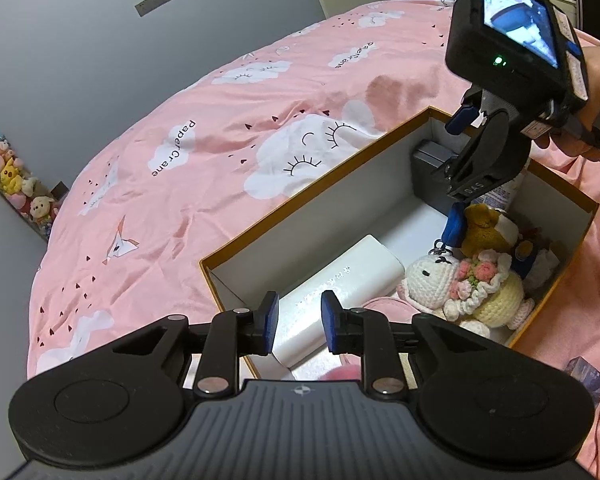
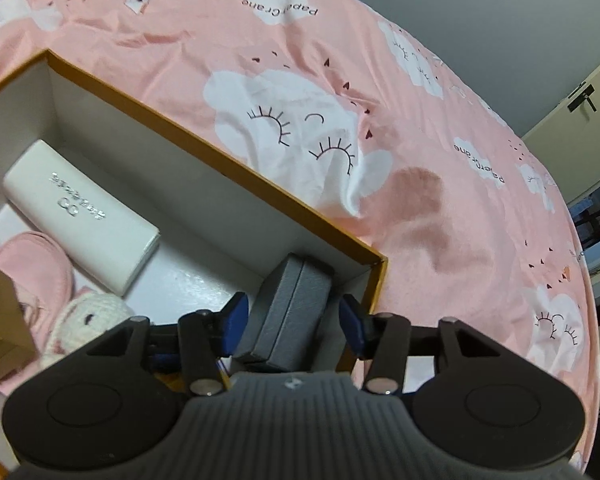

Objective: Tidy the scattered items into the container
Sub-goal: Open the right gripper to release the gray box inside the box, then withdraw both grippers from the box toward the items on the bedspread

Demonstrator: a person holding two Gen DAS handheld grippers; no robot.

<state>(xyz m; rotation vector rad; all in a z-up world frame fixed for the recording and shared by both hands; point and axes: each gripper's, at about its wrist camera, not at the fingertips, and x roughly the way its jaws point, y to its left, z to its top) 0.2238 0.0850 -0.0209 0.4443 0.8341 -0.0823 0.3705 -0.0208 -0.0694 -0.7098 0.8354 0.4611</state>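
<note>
An open cardboard box (image 1: 308, 188) with orange rim and white inside lies on the pink bed; it also shows in the right wrist view (image 2: 220, 152). Inside lie a white case (image 1: 340, 300) (image 2: 84, 216), crocheted dolls (image 1: 480, 296), a brown plush (image 1: 484, 228) and a dark grey case (image 1: 432, 172) (image 2: 292, 312) leaning in the far corner. My left gripper (image 1: 298, 324) is open and empty above the box's near end. My right gripper (image 2: 294, 324) (image 1: 460, 164) is open, its pads either side of the grey case without touching.
The pink cloud-print bedspread (image 1: 180, 160) surrounds the box. A small printed box (image 1: 588, 376) lies on the bed at the right. A shelf of plush toys (image 1: 12, 180) stands by the far left wall.
</note>
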